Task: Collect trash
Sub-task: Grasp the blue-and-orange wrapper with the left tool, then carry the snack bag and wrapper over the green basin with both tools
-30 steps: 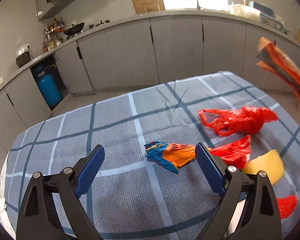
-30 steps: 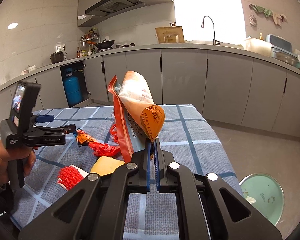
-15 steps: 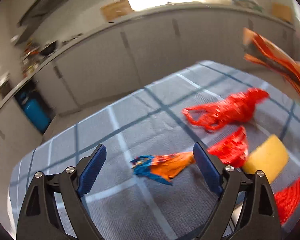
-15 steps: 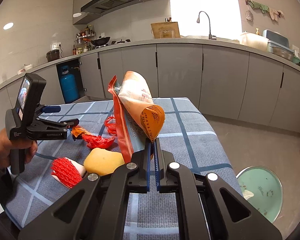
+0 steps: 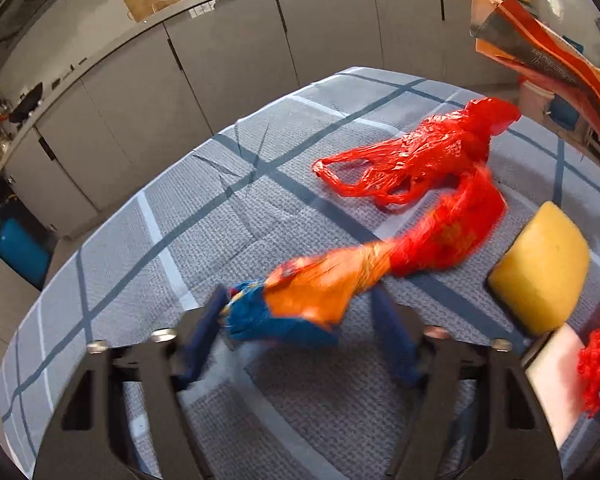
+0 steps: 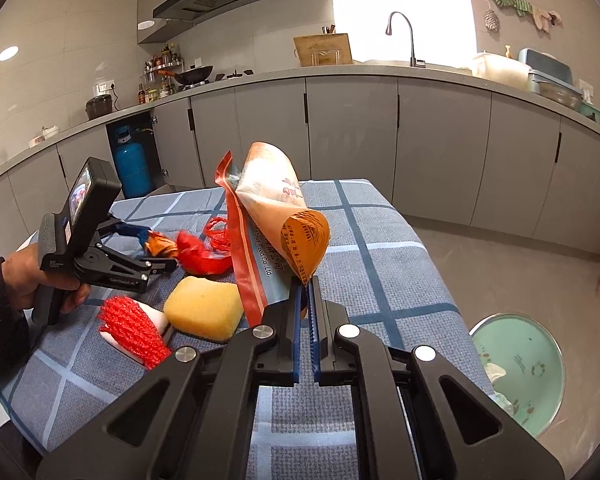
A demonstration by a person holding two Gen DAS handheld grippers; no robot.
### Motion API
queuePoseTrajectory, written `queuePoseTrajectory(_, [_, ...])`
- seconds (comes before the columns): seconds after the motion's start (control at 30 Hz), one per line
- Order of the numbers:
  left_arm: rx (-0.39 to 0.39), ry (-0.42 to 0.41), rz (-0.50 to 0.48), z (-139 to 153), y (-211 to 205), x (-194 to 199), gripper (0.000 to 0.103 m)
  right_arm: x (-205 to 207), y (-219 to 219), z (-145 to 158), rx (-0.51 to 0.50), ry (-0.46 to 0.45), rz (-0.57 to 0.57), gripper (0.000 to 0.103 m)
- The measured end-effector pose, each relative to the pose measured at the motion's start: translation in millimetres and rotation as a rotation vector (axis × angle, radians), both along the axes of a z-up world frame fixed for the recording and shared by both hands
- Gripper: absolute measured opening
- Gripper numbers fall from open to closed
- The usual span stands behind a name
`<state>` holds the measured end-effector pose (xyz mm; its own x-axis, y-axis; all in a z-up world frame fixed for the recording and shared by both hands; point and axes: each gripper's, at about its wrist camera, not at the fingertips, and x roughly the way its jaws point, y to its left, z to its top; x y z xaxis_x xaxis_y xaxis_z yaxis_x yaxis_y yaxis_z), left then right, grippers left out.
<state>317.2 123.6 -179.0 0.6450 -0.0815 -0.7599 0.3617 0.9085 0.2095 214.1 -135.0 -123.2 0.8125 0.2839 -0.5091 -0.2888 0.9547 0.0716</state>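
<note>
1. The left gripper (image 5: 300,332) is blurred in its own view. Its jaws have just been closing, with the blue and orange wrapper (image 5: 300,300) between them; whether the pads press it yet is hard to make out.
2. The right gripper (image 6: 305,300) is clamped on the lower edge of an orange snack bag (image 6: 276,216), held upright above the checked tablecloth (image 6: 364,240).
3. Compared with a second ago, the left gripper sits lower and nearer the wrapper, its view tilted.
4. Only the right view shows the green bin (image 6: 520,364) on the floor to the right and the hand (image 6: 24,276); the red plastic bag (image 5: 420,156) shows whole only in the left view, beside a yellow sponge (image 5: 540,268).
</note>
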Motion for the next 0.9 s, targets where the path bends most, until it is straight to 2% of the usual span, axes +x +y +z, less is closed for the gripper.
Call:
queuePoseTrajectory(0.03, [-0.005, 0.006, 0.001, 0.1, 0.4, -1.2, 0.048, -0.4, -0.5, 0.3, 0.002, -0.001, -0.002, 0.006])
queuePoseTrajectory(0.2, [0.036, -0.017, -0.020, 1.6, -2.7, -20.1, 0.042, -0.4, -2.9, 0.3, 0.010, -0.003, 0.000, 0.006])
queuePoseTrajectory(0.3, [0.062, -0.021, -0.031, 4.3, -4.0, -35.7, 0.033, -2.1, -5.2, 2.7, 0.020, -0.011, 0.000, 0.006])
queuePoseTrajectory(0.4, [0.056, -0.016, -0.020, 8.9, 0.9, -45.8, 0.028, -2.8, -12.8, 6.2, 0.035, -0.022, -0.016, 0.006])
queuePoseTrajectory(0.47, [0.041, -0.020, -0.002, 14.3, 5.2, -49.3, 0.019, -2.5, -18.3, 8.2, 0.042, -0.028, -0.029, 0.006])
queuePoseTrajectory(0.67, [-0.029, -0.061, 0.069, 50.1, 4.7, -47.3, 0.017, -5.2, -38.4, 11.8, 0.052, -0.042, -0.074, 0.006])
queuePoseTrajectory(0.8, [-0.060, -0.101, 0.075, 75.4, -20.8, -45.1, 0.017, -7.7, -59.8, 14.6, 0.060, -0.053, -0.119, 0.006])
queuePoseTrajectory(0.9, [-0.112, -0.120, 0.069, 94.4, -49.7, -43.3, 0.017, -10.9, -81.9, 15.1, 0.060, -0.057, -0.165, 0.006])
